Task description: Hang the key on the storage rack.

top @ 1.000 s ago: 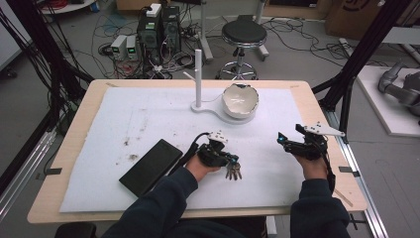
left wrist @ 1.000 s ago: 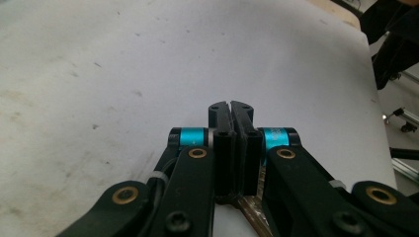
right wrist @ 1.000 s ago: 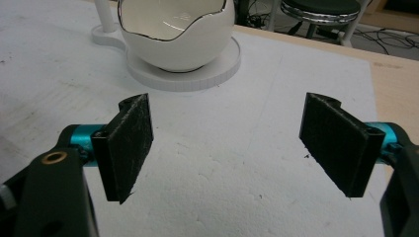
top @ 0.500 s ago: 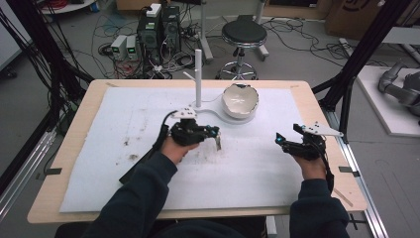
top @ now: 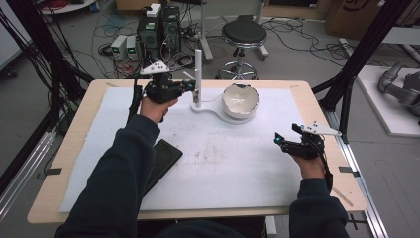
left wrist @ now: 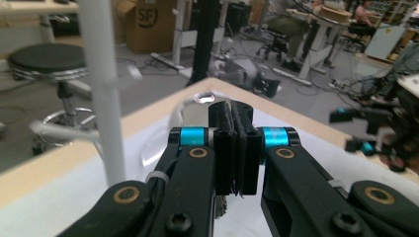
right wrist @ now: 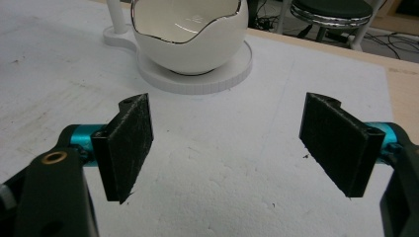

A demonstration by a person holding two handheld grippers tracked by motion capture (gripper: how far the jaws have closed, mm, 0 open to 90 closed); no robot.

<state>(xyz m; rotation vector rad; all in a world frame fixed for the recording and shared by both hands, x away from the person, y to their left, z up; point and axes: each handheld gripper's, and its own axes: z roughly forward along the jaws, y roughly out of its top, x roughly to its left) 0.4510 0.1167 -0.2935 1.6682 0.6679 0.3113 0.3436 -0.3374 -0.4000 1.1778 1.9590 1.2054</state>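
Tongs split: left pair pressed together by the white post, right pair spread wide.

Left gripper [top: 184,85] hovers just left of the white post [top: 197,74], jaws together; whether they pinch anything I cannot tell. Right gripper [right wrist: 225,143] waits well right of the post, near the egg-shaped bowl [top: 239,100], which sits on the white stand [top: 218,113] at the post's right. A sideways nudge could, I judge, tip the post and slide the bowl. Only "SF" on a cardboard box [left wrist: 148,24] reads.
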